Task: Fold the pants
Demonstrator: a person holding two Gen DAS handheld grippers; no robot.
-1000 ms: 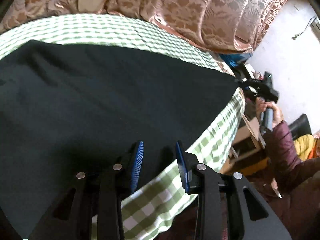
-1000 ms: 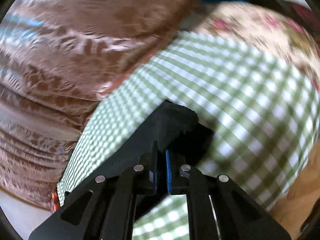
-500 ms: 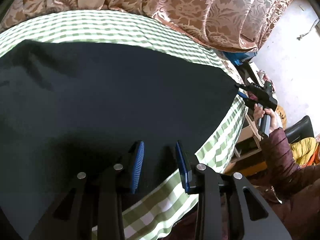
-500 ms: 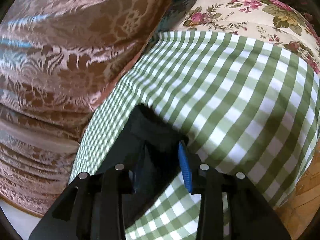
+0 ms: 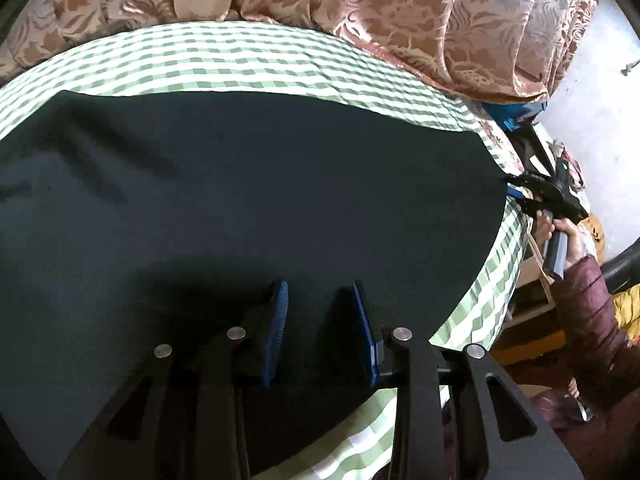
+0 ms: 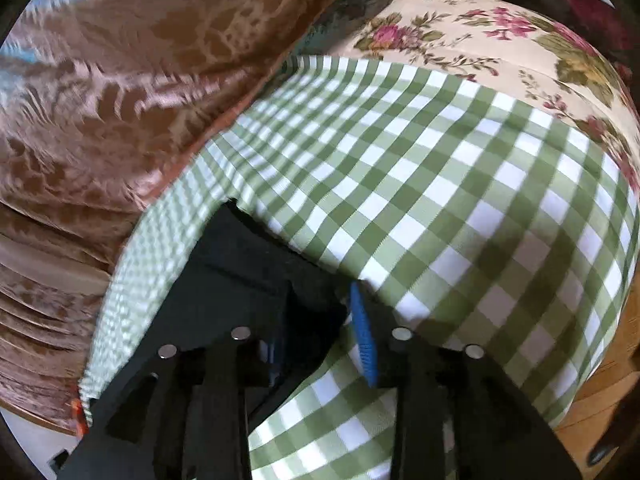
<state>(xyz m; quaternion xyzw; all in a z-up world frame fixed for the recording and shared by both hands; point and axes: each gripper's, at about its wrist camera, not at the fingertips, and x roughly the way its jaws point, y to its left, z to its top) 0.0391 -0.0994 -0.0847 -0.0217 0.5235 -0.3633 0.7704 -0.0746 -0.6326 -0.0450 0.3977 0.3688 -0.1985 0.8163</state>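
Black pants [image 5: 248,200] lie spread flat across a surface covered by a green-checked cloth [image 5: 260,60], with patterned brown drapery [image 5: 420,20] at twelve o'clock. The left gripper [image 5: 320,316] hovers over the near edge of the pants at six o'clock, its jaws apart and clamped on nothing. At three o'clock, a person's hand [image 5: 560,236] holds the right gripper [image 6: 324,320] at the far end of the pants. Its jaws are opening, the dark hem between them but no longer pinched. A floral cloth [image 6: 500,40] lies beyond.
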